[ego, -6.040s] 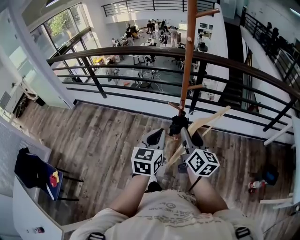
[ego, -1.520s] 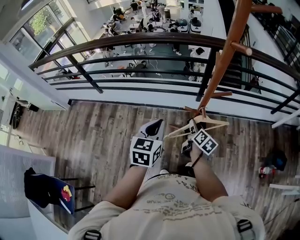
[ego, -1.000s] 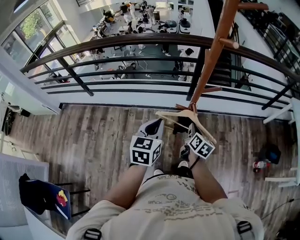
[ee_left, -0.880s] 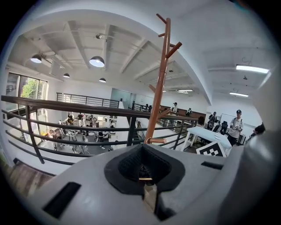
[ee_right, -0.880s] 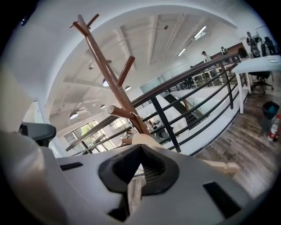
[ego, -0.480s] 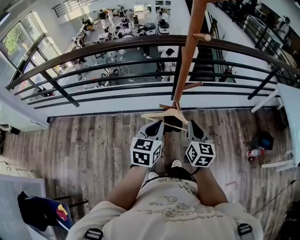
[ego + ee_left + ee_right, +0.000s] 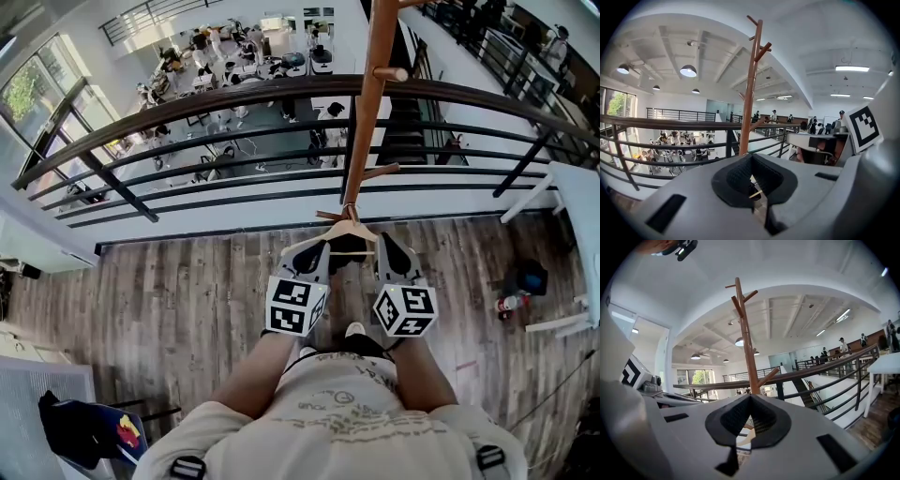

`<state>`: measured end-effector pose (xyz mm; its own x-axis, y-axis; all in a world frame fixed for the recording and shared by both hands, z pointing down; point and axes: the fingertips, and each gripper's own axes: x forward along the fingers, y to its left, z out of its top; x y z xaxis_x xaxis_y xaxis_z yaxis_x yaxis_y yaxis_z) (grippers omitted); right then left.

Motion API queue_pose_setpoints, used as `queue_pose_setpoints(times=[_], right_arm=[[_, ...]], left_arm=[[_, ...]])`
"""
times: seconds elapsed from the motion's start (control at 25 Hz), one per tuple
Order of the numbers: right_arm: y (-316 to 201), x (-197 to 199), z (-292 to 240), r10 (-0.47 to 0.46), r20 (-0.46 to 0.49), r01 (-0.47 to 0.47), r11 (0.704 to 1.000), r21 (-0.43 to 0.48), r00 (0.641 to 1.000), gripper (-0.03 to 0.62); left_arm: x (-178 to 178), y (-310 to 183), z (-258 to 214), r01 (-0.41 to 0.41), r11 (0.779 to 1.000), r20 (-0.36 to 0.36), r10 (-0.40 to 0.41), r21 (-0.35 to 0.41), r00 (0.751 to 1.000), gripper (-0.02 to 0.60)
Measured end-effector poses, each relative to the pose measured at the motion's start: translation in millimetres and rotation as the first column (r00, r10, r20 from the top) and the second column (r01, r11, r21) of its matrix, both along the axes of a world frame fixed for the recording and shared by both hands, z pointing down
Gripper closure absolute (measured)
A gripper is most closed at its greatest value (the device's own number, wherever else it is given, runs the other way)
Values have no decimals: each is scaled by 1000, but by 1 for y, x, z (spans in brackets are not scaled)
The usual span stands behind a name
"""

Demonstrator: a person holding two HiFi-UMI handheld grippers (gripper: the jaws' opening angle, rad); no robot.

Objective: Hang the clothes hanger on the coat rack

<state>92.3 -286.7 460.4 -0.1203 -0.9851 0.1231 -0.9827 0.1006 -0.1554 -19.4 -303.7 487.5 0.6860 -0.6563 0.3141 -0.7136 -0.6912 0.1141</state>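
Person at mezzanine railing (image 7: 234, 94) holds hanger (image 7: 330, 239) level before rack (image 7: 377, 94) pole, over wood floor (image 7: 187, 281). Right hand-held gripper (image 7: 386, 246) pressed together, pinching hanger's right end. Left hand-held gripper (image 7: 314, 255) also pressed together at hanger's left end; pale wood sliver shows through its gap, grip unclear. Hook sits beside low peg; contact unclear.

Head camera: we look steeply down on left claw (image 7: 322, 247) and right claw (image 7: 386, 242), close below. Each claw camera rides behind its jaws, facing about level ahead; both share coat rack (image 7: 750, 93) and railing (image 7: 670, 123) just beyond the claws.
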Motion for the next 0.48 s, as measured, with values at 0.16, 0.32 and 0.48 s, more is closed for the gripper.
queue_pose_setpoints(times=[0.16,0.32,0.48], right_arm=[[-2,-4,0,-2,8,2,1000,-4,1000,592],[-4,-11,4,-15,-5,15,1000,-14,1000,592],[-3,-15,6,-31,-24,31,999,-16,999,592]], left_arm=[[-7,-1,-1,7,1000,-2,-7,-4,1000,584],[-11,-2,3,7,999,-14,-8,-33,1000,584],[-9,-1,5,2,999,-20,-3,-39,1000,584]])
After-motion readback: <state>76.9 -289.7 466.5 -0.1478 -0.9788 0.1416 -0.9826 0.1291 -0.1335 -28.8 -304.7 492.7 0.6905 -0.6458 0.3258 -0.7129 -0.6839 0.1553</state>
